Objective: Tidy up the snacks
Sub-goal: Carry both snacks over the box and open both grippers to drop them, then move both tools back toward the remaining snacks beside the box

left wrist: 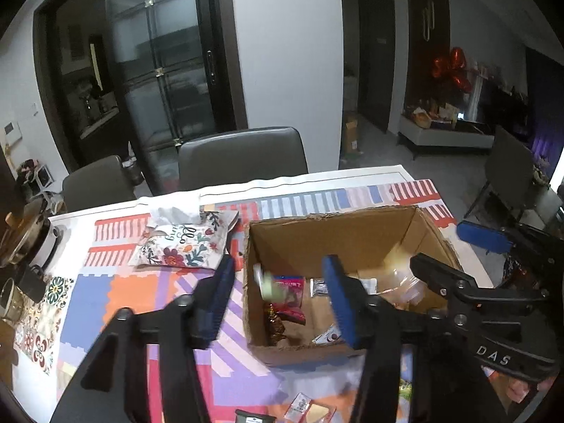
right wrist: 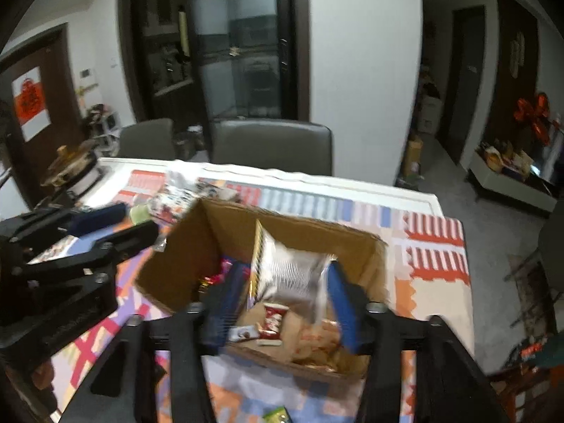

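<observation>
Over the cardboard box (right wrist: 268, 246) both grippers hang with jaws apart — the right gripper (right wrist: 282, 303) straddles a silver packet (right wrist: 292, 271) standing at its twelve o'clock, apparently let go, its long axis upright — while the left gripper (left wrist: 278, 303), empty, is farther off.

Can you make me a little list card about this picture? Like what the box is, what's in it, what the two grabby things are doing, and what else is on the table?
box: open cardboard box on a colourful patterned mat
inside box: red snack packets and other small wrappers
falling: a silvery striped bag, blurred, over the box between the right gripper's jaws, not pinched
left gripper: open, empty, at the box's left wall
beside box: flowery pouch
behind table: grey chairs
</observation>
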{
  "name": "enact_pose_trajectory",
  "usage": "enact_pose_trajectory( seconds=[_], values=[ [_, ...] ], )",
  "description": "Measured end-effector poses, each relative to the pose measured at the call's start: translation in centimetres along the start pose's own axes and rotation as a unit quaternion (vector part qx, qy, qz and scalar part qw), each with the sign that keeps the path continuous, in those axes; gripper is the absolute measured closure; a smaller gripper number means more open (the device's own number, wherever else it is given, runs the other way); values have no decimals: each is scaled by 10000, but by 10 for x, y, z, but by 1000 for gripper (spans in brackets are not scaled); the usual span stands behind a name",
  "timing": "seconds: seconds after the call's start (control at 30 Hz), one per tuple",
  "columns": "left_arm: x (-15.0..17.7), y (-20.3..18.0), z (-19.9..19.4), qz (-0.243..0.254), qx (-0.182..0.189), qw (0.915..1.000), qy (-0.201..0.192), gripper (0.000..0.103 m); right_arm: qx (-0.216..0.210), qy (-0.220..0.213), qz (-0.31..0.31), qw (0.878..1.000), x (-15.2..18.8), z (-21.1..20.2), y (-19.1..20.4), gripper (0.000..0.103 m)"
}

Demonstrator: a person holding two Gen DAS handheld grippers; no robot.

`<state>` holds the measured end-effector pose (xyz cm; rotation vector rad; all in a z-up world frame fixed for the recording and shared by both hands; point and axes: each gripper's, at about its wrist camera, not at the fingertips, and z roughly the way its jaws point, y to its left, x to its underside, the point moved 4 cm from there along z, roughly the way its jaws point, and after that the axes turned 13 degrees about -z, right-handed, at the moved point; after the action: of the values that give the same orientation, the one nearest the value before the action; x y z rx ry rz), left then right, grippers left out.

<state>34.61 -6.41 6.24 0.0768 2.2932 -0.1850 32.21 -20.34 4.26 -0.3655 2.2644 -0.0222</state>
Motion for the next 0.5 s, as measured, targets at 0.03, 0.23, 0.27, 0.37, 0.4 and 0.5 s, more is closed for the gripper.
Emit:
enact_pose_trajectory(
  seconds=[0.03,0.23,0.27,0.37,0.4,0.5],
  values=[
    [2,2,-3,-16,-12,10000,0,45,29,-21,-22,10000,3,-2,0,35],
    [20,5,-24,-27,53,10000,-63,45,22,-166,-118,9998,14,-18,9,35],
    [25,5,-27,-17,64,10000,-64,45,-1,-177,-105,9998,15,-19,11,35],
    [38,7,-34,-16,54,9999,-96,41,-73,-205,-107,9997,26,-25,16,35],
    [44,7,-37,-25,31,9999,-110,40,-93,-204,-110,9997,29,-26,19,35],
    [59,9,-43,-20,28,9999,-123,39,-144,-178,-108,9997,42,-29,24,35]
  ],
)
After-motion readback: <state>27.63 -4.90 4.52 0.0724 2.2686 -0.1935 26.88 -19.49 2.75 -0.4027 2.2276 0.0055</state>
